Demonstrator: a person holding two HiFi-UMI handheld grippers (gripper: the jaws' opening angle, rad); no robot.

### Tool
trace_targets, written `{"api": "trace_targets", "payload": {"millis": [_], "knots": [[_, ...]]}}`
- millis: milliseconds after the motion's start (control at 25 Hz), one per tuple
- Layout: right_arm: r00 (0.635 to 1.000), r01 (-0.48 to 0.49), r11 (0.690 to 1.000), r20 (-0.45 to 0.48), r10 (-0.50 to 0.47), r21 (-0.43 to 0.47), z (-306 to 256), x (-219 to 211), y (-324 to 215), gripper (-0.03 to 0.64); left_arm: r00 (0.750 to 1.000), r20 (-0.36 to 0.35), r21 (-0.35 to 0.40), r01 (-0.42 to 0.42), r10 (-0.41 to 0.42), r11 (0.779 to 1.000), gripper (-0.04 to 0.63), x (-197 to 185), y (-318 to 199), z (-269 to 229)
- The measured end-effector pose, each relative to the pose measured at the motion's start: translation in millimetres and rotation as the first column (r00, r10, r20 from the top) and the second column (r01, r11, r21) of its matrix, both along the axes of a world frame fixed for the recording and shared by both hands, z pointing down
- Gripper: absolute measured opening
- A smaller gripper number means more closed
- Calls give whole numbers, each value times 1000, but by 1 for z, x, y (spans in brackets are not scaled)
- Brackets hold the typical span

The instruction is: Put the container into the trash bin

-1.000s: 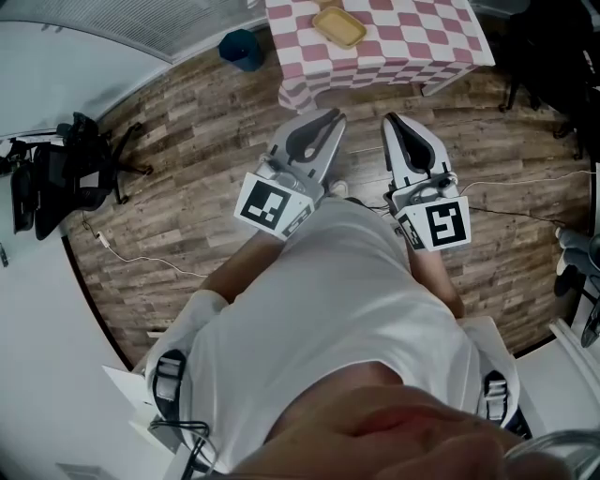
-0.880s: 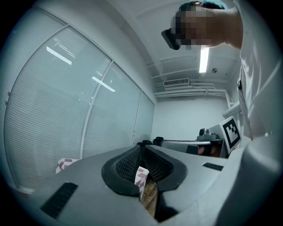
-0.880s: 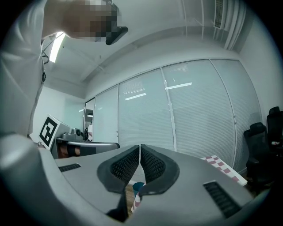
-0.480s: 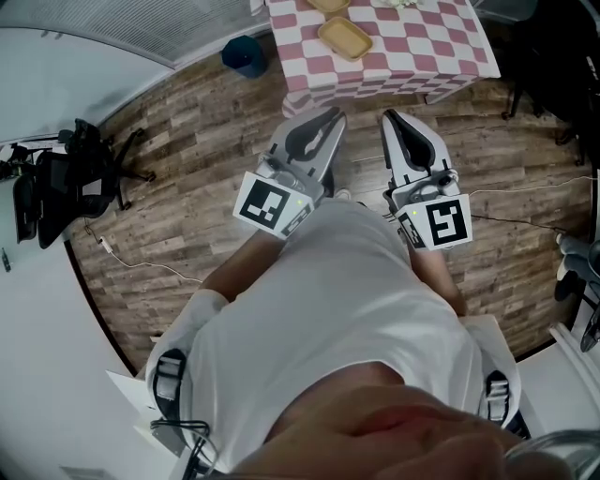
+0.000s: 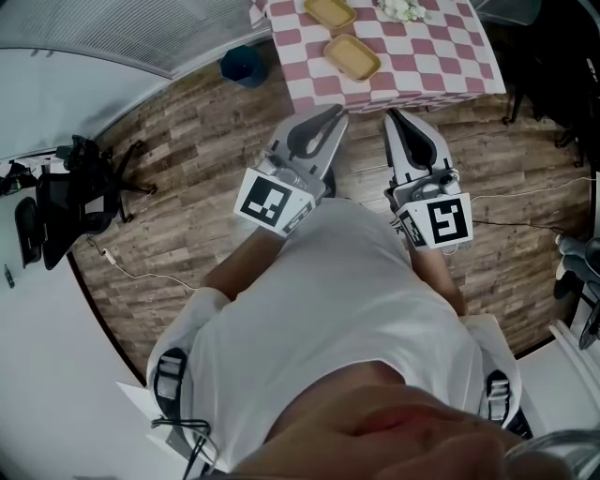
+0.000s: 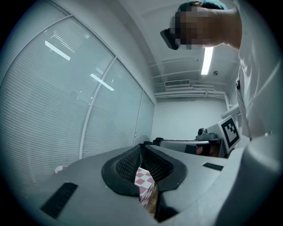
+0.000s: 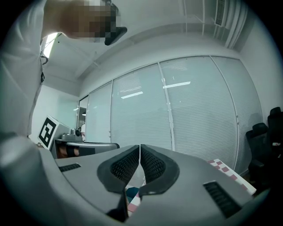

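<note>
In the head view a table with a pink-checked cloth point(image 5: 422, 66) stands ahead, with two tan containers on it: one near its front edge point(image 5: 352, 57), one further back point(image 5: 329, 12). A dark blue trash bin point(image 5: 242, 65) sits on the wood floor left of the table. My left gripper point(image 5: 331, 116) and right gripper point(image 5: 393, 118) are held side by side in front of the body, pointing level at the table, short of its front edge. Both are shut with nothing between the jaws, as seen in the left gripper point(image 6: 142, 148) and right gripper point(image 7: 139, 148) views.
A white crumpled thing point(image 5: 401, 9) lies on the table's far part. Black chair and gear point(image 5: 66, 192) stand by the left wall, a cable point(image 5: 141, 272) runs over the floor, and dark equipment point(image 5: 562, 56) fills the right. Blinds-covered glass walls point(image 7: 194, 110) surround the room.
The table, containers and bin have slid down the head view, nearer to me; a second container has come into sight at the top. Both grippers stay shut, side by side.
</note>
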State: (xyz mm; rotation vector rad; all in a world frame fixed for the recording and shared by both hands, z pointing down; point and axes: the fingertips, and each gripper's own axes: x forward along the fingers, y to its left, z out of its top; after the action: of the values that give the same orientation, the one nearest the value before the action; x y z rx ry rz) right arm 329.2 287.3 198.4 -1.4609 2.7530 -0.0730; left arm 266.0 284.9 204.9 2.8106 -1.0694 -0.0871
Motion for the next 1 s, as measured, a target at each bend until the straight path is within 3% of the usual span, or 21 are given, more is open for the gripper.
{"api": "trace_targets", "payload": {"millis": [360,1000], "knots": [[1000,-17,1000,-14,16,-13,3,-29,-118,32,999,-13,-20,-30,30,999,55,-24,-116,6],[998,-59,998,-34,58,-20,3,-72,-229,32,996,-18,-42,-88,87,995,55,-65,-222,16]]}}
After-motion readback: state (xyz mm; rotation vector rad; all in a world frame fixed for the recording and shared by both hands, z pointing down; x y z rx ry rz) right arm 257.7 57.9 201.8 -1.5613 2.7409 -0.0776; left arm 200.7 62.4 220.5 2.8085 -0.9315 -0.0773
